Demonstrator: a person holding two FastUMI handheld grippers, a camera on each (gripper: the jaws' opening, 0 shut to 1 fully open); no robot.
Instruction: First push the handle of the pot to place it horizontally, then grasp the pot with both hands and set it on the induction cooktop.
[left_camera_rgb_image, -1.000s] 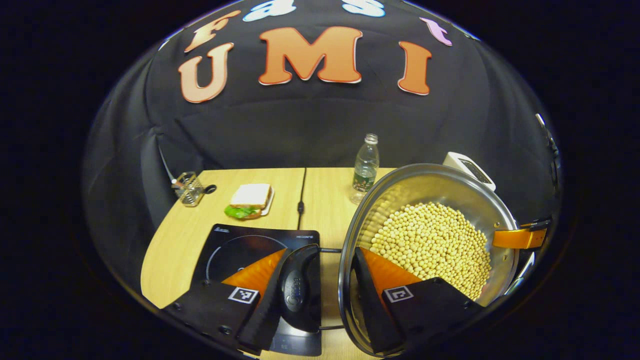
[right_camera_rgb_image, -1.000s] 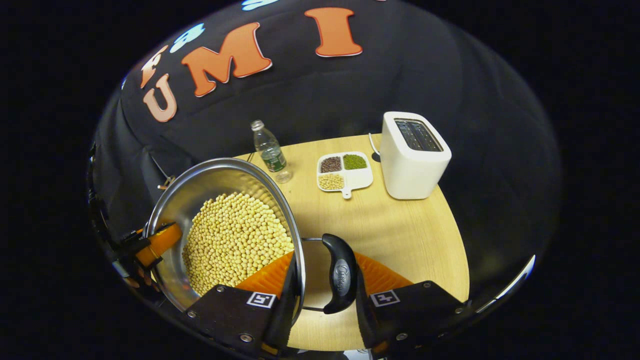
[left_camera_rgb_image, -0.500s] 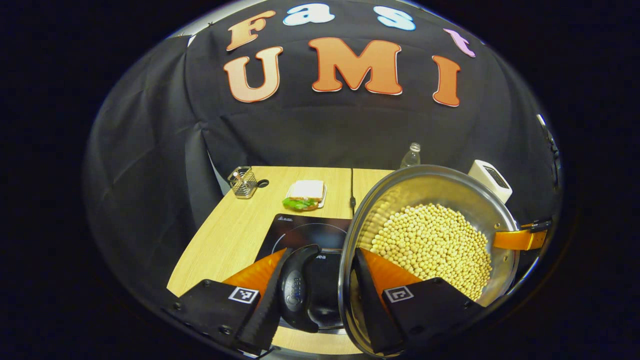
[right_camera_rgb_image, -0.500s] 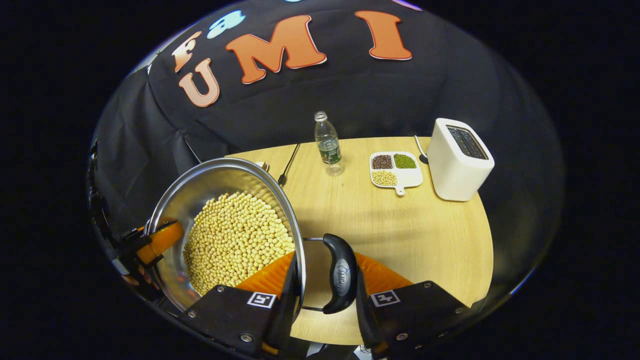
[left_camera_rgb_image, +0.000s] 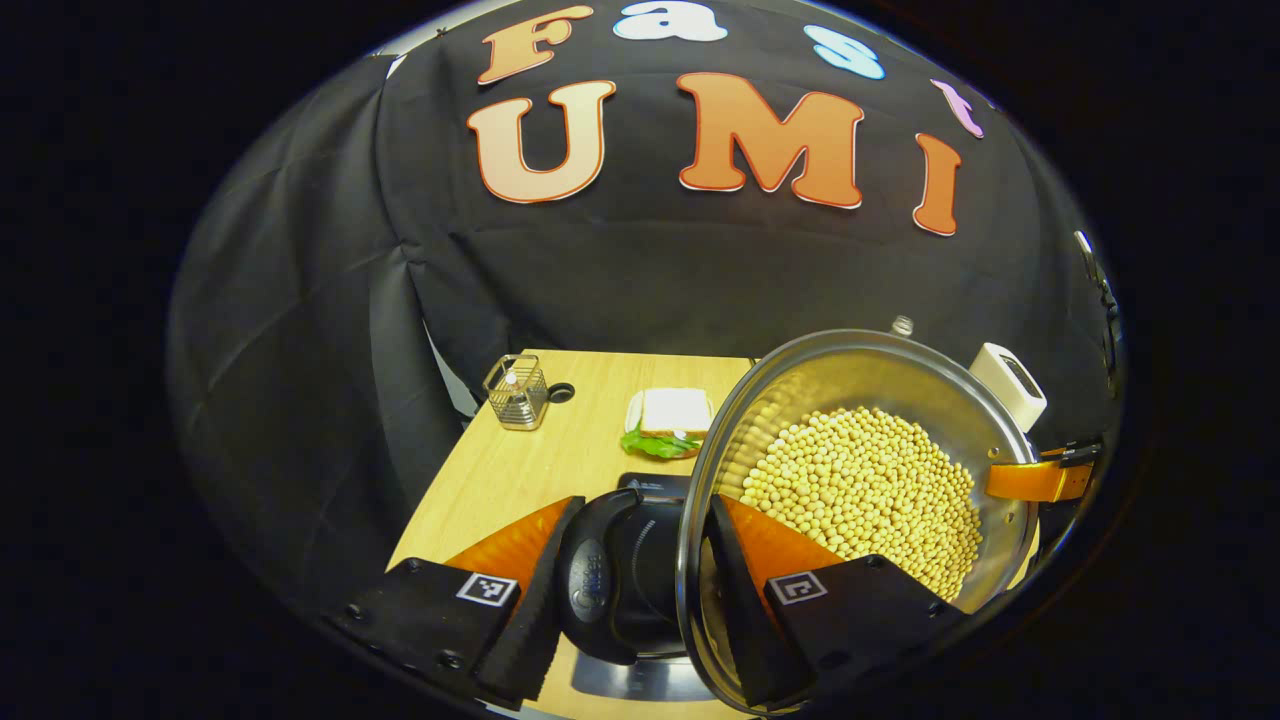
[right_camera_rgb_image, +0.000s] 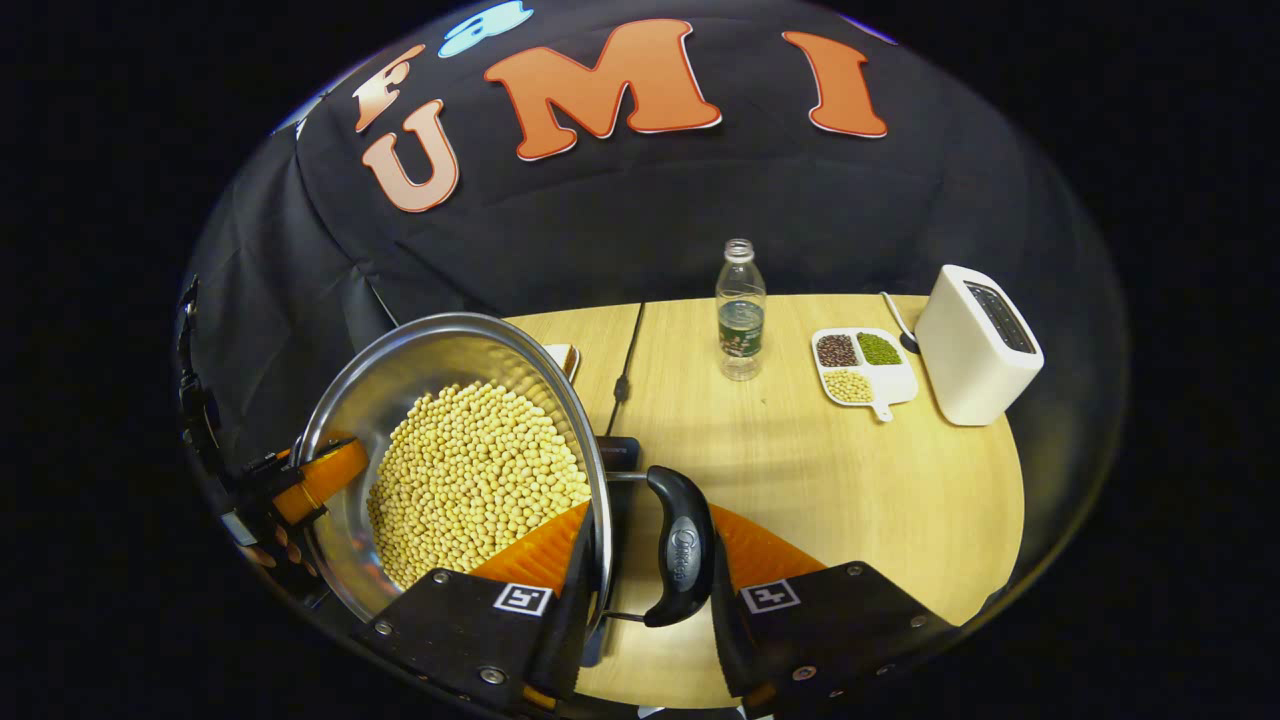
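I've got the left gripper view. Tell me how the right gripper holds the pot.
Observer: The right gripper is shut on the pot, with one finger inside the rim and the other outside the black handle.
Operator: Report what stands on the table beyond that handle.
Observer: A three-part tray sits between the bottle and the toaster.
Operator: Say what lies under the pot on that side.
Observer: A corner of the cooktop pokes out past the rim, just behind the handle.
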